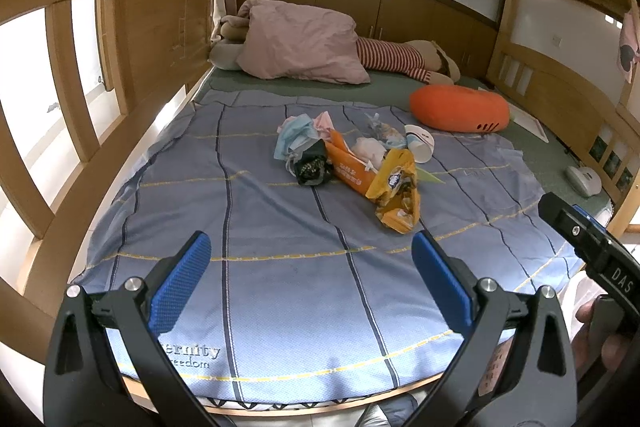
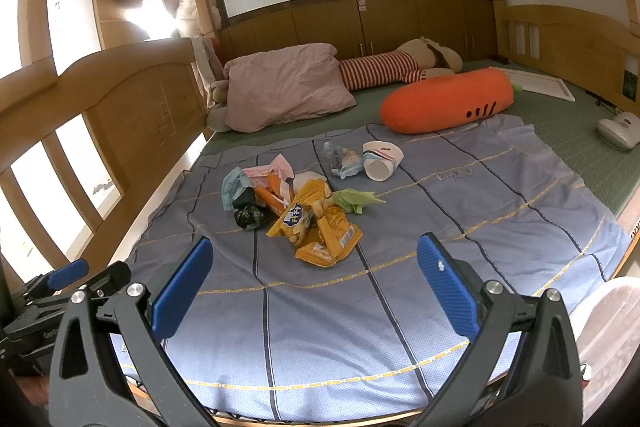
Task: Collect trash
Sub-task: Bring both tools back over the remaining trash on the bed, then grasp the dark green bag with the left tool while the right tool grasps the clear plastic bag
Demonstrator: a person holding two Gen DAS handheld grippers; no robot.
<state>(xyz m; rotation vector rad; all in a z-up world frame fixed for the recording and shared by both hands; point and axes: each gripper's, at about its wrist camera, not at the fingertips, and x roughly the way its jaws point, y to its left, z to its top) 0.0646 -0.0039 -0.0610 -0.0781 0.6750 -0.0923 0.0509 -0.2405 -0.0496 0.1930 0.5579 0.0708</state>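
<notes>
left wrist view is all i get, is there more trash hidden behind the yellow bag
Observer: Yes, a crumpled green paper lies beside the yellow snack bag; your view shows only its tip.
Operator: is that orange cushion just a blob
Observer: It is a carrot plush with a green top at its far end.
Operator: anywhere to drop trash
Observer: Possibly: a white plastic bag shows by the right gripper, off the bed's edge.

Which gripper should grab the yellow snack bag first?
Probably the right gripper. Its jaws are open and the yellow snack bag lies almost straight ahead between them. From the left gripper, also open, the bag sits off toward its right side.
</notes>
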